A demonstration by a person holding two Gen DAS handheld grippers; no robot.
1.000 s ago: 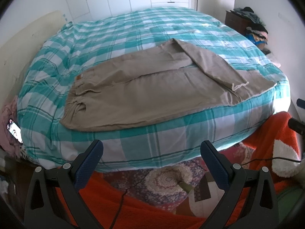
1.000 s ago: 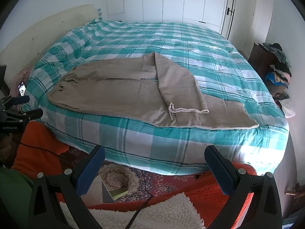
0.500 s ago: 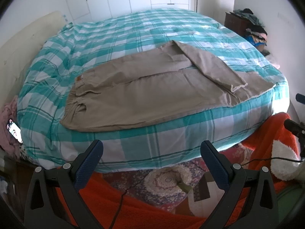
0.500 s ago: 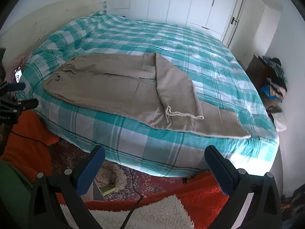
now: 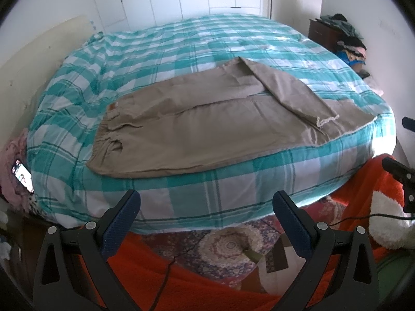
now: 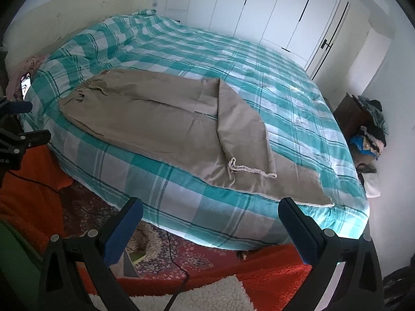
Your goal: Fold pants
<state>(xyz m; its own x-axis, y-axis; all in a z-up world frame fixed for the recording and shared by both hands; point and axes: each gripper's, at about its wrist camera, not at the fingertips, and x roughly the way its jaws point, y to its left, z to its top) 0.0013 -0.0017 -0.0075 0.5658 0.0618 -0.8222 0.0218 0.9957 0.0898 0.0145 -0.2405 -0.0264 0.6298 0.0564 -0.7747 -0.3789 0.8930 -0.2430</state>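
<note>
Pants (image 5: 202, 124) are lying ahead of and above both sets of jaws, flat on the bed (image 5: 181, 197), with nothing yet between the blue pads. The left gripper (image 5: 206, 212) is hanging wide open and empty off the bed's near edge, over the patterned rug (image 5: 228, 243) and orange blanket (image 5: 145, 267); the right gripper (image 6: 210, 219) is doing the same, jaws spread wide and holding nothing. The pants' long axis is running parallel to that near edge: the waistband (image 5: 109, 129) is sitting toward the left side, while the leg ends are reaching toward the right corner of the bed. One leg is already lying doubled back diagonally over the other, its frayed hem (image 6: 249, 168) resting on top of the lower leg. By that layout the left gripper is looking nearer the waistband and the right gripper nearer the frayed hem and the lower leg's end (image 6: 311, 194), so the coming move probably is turning on each reaching forward and up onto the mattress at its own end. A small tan patch (image 5: 112, 106) is showing at the waistband, too small to read. A phone (image 5: 23, 176) is glowing beside the bed, its screen illegible; no other writing is readable.
</note>
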